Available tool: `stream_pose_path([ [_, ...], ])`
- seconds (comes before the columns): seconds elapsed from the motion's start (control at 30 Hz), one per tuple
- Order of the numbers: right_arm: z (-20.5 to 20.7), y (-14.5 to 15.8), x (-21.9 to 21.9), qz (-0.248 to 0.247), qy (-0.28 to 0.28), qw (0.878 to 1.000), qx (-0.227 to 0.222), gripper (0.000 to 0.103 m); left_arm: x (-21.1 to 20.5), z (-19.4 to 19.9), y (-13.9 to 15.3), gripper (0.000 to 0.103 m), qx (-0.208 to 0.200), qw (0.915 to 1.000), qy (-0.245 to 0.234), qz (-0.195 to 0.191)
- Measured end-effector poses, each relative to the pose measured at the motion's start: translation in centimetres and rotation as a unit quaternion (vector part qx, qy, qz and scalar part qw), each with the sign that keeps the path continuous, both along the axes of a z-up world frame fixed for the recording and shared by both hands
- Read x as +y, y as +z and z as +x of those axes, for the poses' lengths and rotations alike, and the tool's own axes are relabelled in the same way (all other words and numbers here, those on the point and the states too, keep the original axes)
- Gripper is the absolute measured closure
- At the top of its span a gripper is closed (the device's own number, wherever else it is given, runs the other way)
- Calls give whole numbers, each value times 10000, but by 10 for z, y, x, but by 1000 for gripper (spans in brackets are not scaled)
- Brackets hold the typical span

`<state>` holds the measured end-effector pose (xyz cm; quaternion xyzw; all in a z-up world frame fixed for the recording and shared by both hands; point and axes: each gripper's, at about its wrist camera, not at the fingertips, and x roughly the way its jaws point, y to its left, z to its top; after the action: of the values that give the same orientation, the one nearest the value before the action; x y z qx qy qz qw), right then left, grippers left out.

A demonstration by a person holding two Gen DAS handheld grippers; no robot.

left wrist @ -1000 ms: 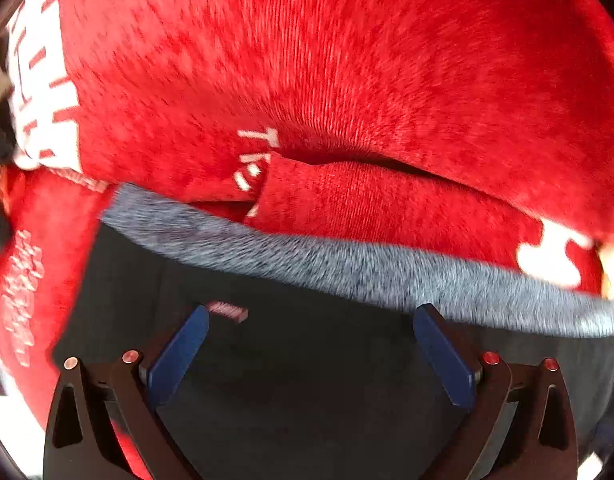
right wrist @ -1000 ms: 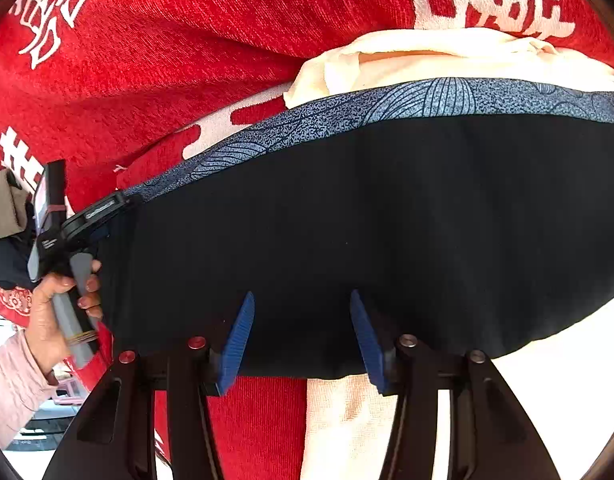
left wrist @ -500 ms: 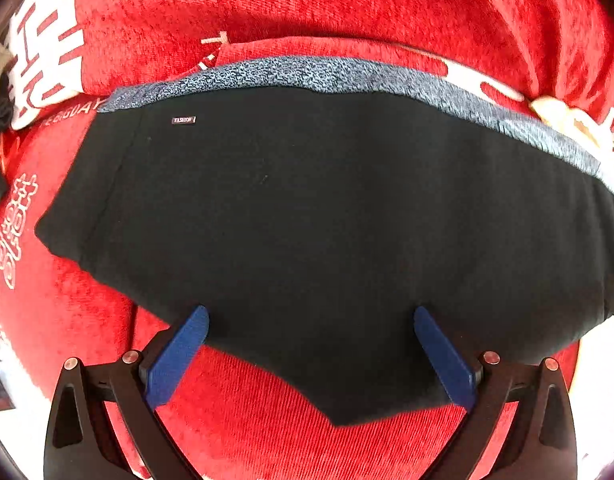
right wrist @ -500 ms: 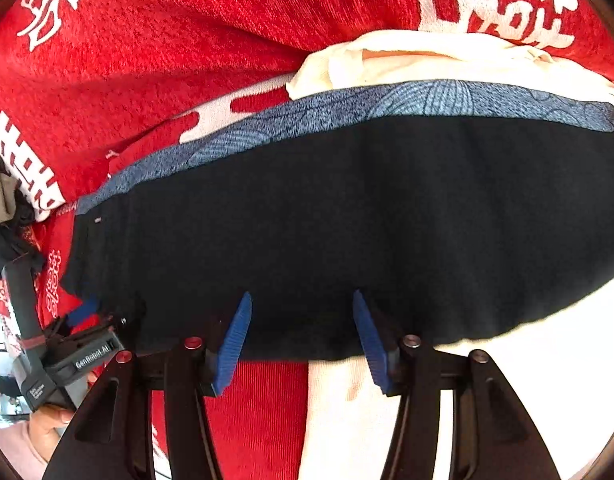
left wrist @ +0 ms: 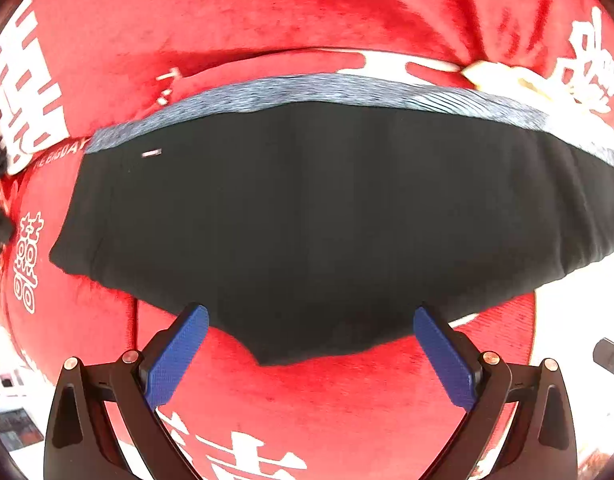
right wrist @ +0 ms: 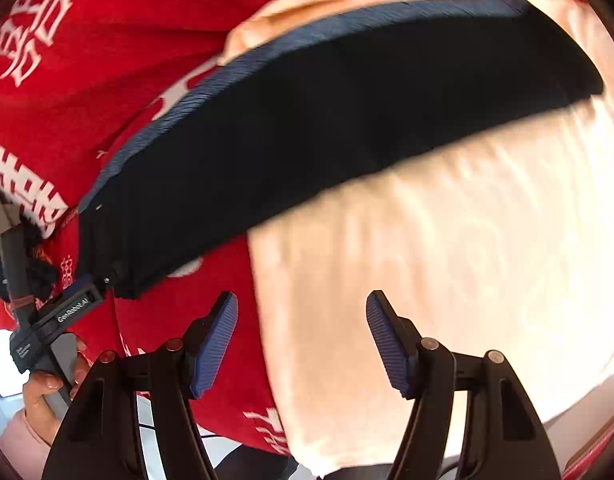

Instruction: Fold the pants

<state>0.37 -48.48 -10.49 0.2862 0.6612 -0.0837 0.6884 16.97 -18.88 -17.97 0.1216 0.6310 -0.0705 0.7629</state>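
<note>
Pants (left wrist: 327, 220): black, grey-blue waistband on the far side, spread flat across my red cloth (left wrist: 267, 20) and a cream cloth (right wrist: 447, 260).
Left tongs (left wrist: 311, 344): wide apart, empty, at the near hem.
Right tongs (right wrist: 301, 336): wide apart, empty, over the cream cloth.

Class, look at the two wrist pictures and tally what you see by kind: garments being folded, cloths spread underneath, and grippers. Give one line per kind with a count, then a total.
Garments: 1, the black pants with a blue-grey waistband.
Cloths underneath: 2, the red cloth with white characters and the cream cloth.
Grippers: 2, the left gripper and the right gripper, both open and empty.
Total: 5
</note>
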Motion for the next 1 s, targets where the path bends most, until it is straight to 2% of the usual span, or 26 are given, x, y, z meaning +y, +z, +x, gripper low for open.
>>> stream_pose_path([
  [0.27,-26,-1,-33,125,-351,9992,125,32,-58,-13,6,0,120,9993,-342,21],
  [0.6,-39,7,-94,111,-664,9977,-18,32,-144,-22,9,0,352,9971,-674,-56],
  [0.8,-43,18,-133,-56,-823,9964,-173,32,-184,-27,14,0,378,9959,-824,-66],
  [1.0,-37,27,-174,-301,-872,9951,-363,32,-207,-23,14,0,301,9953,-915,38],
])
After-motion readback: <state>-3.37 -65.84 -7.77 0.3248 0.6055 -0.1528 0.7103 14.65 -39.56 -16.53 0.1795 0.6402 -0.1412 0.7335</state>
